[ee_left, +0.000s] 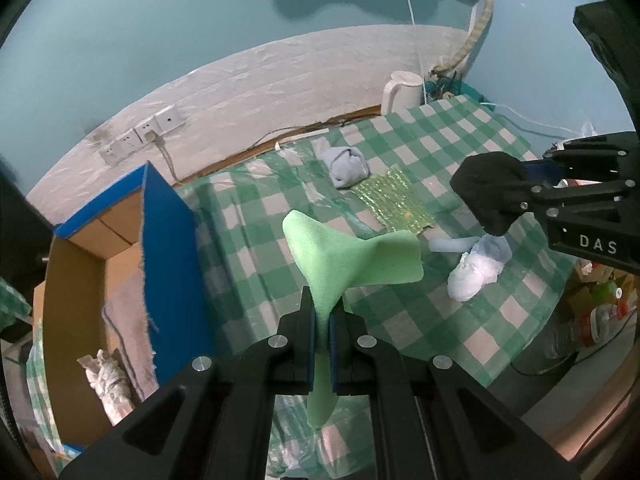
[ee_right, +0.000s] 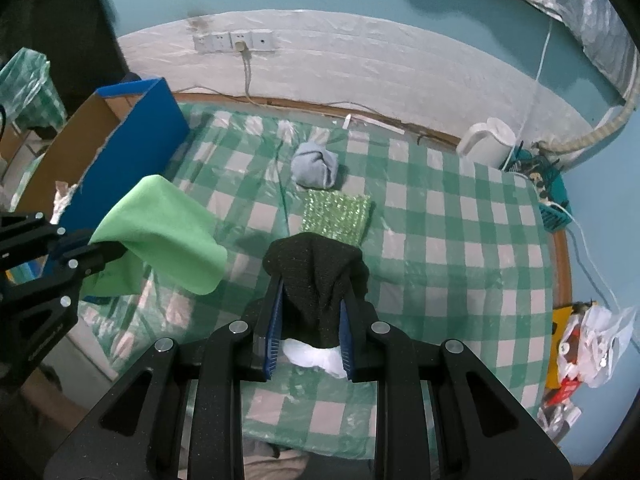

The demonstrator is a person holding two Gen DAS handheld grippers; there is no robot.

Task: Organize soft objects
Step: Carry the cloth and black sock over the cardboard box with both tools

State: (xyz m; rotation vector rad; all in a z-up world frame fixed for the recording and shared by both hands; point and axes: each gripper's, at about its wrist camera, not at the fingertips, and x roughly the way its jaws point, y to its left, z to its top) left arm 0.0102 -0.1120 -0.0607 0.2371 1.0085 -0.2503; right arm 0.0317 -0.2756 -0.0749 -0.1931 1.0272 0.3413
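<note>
My left gripper (ee_left: pixel 320 312) is shut on a green cloth (ee_left: pixel 340 256) and holds it above the checked table; the cloth also shows in the right wrist view (ee_right: pixel 160 224). My right gripper (ee_right: pixel 310 300) is shut on a black sock bundle (ee_right: pixel 316 272), lifted over the table; the bundle shows in the left wrist view (ee_left: pixel 488 188). A grey-blue rolled sock (ee_left: pixel 346 166) (ee_right: pixel 314 166) and a shiny green scrub pad (ee_left: pixel 390 204) (ee_right: pixel 336 216) lie on the table. A white-and-blue cloth (ee_left: pixel 476 268) lies below the right gripper.
An open cardboard box (ee_left: pixel 100 264) with blue outer walls (ee_right: pixel 132 136) stands at the table's left and holds a pinkish cloth and a white bundle. A white kettle (ee_left: pixel 402 90) (ee_right: pixel 486 140) stands at the far edge. Wall sockets and cables run behind.
</note>
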